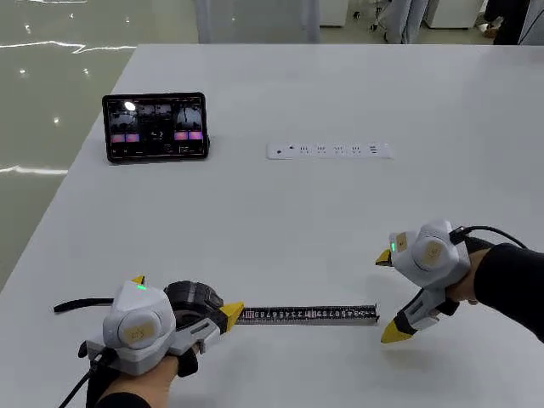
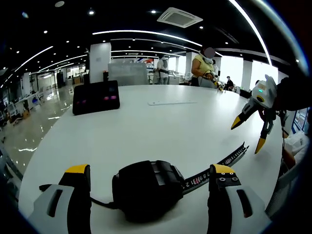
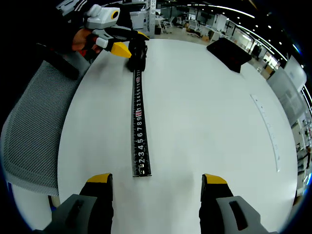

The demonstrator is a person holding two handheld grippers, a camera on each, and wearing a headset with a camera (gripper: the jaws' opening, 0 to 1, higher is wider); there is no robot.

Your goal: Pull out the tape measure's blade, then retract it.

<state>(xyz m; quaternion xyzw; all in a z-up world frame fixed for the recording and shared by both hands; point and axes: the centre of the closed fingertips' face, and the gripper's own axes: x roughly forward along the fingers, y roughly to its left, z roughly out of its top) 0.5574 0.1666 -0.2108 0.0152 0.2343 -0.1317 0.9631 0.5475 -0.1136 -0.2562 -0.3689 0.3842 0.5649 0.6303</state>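
Note:
The tape measure's black case [image 1: 194, 299] lies near the table's front left, between the jaws of my left gripper [image 1: 184, 296]. In the left gripper view the case [image 2: 148, 187] has a gap to each finger [image 2: 78, 195], so that gripper [image 2: 150, 170] is open. The blade [image 1: 306, 314] lies flat on the table, pulled out to the right. Its numbered end [image 3: 141, 168] rests just ahead of my right gripper [image 3: 156, 178], nearer the left jaw and untouched. My right gripper [image 1: 389, 295] stands open beside the blade's tip, one jaw raised above the table.
A dark tablet [image 1: 155, 127] stands propped at the back left, and a white power strip [image 1: 330, 150] lies at the back middle. The case's black strap [image 1: 81, 303] trails left. A grey mesh chair [image 3: 29, 136] sits off the table's edge. People stand far behind.

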